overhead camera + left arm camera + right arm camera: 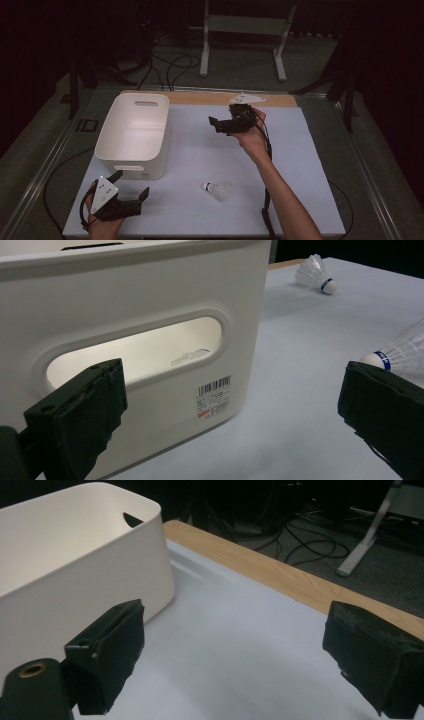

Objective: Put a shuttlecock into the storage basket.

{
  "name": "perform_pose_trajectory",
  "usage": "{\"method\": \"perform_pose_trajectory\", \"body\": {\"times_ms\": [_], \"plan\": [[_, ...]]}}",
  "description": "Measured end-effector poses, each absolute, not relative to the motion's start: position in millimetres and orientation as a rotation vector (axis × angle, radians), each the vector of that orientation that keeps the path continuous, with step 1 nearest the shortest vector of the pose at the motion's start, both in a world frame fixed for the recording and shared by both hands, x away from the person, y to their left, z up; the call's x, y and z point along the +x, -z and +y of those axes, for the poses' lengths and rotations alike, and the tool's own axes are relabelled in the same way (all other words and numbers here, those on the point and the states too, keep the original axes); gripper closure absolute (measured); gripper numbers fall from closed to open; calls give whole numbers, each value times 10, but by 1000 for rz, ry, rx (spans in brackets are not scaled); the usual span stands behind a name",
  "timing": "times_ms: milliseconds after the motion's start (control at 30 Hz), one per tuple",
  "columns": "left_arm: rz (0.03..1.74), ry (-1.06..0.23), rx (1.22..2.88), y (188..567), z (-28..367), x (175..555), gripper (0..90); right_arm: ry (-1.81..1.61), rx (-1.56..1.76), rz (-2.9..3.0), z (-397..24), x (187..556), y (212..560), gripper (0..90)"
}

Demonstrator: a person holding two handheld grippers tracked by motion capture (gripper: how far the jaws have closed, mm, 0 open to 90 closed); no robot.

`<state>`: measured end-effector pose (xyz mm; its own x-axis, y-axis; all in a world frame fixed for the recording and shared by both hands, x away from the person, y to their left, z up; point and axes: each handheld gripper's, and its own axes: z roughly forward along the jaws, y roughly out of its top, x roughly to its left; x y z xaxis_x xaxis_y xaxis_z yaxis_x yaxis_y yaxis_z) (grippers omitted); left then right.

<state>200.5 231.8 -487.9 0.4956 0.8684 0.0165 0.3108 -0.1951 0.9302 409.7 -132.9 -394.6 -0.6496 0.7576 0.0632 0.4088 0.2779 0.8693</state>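
Left tool (131, 192) sits low at the desk's (300, 150) near edge, jaws wide and empty, just in front of the white bin (132, 135). A shuttlecock (216, 189) lies on the desk to its right, apart from both tools. Further back, the right tool (216, 123) is held above the desk, jaws wide, empty, pointing towards the bin.

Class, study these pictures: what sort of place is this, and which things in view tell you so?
Probably a lab or recording studio: a white-covered table in a dark-curtained room, loose cables on the carpet behind it, and a white equipment stand.
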Motion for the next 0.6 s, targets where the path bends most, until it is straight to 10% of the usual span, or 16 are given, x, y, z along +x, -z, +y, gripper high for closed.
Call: {"method": "perform_pose_trajectory", "body": {"times_ms": [600], "plan": [[1001, -703, 1745, 4878, 2320, 2005, 0, -1299, 1109, 2171, -1491, 4216, 4039, 96]]}}
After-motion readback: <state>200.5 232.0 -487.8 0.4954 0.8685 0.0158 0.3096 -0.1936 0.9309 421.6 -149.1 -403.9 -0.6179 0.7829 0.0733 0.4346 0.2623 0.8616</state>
